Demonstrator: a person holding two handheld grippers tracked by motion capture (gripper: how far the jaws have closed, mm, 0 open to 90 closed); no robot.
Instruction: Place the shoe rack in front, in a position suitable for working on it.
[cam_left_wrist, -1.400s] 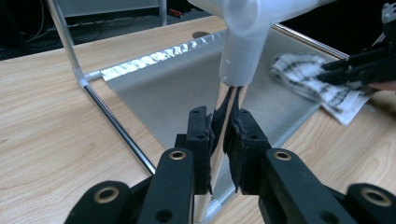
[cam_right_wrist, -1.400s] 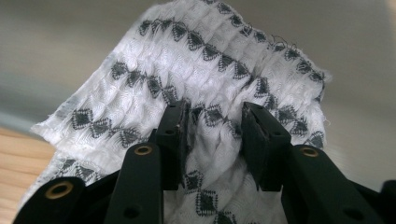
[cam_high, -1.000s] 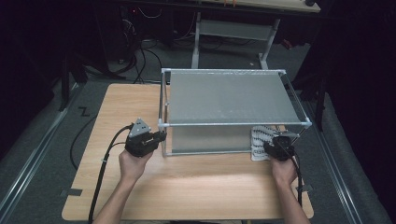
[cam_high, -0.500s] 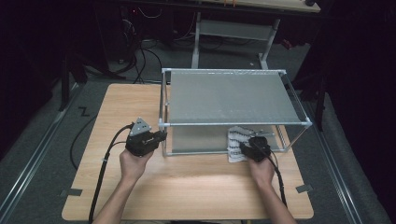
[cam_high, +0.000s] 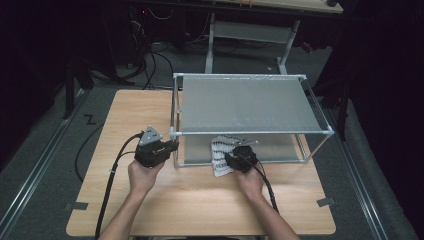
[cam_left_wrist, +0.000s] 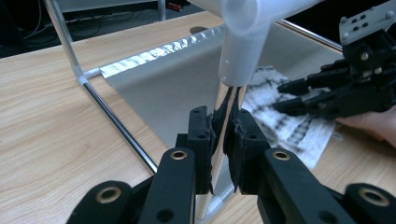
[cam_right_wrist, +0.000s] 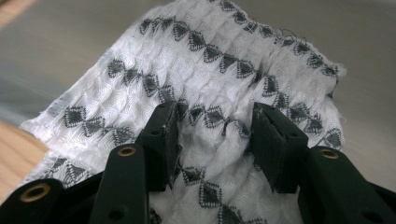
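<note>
Left claw (cam_left_wrist: 219, 140) clamped on rack's front corner post (cam_left_wrist: 227, 105). Right claw (cam_right_wrist: 212, 135), jaws spread, pressed onto patterned cloth (cam_right_wrist: 196, 79), bunching it; cloth lies across rack's lower shelf (cam_high: 280, 145) edge and surface (cam_high: 200, 210).

Cloth (cam_high: 220, 152) lies at rack's (cam_high: 250, 132) front edge, on table (cam_high: 125, 115).

Dark room, grey carpet floor (cam_high: 45, 165), metal-legged bench (cam_high: 250, 32) behind.

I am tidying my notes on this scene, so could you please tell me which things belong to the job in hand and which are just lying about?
In use:
- patterned cloth, under the right gripper
- metal shelf frame, its post clamped by the left gripper
- wooden table

Lying about:
- floor cables
- grey stand behind
</note>
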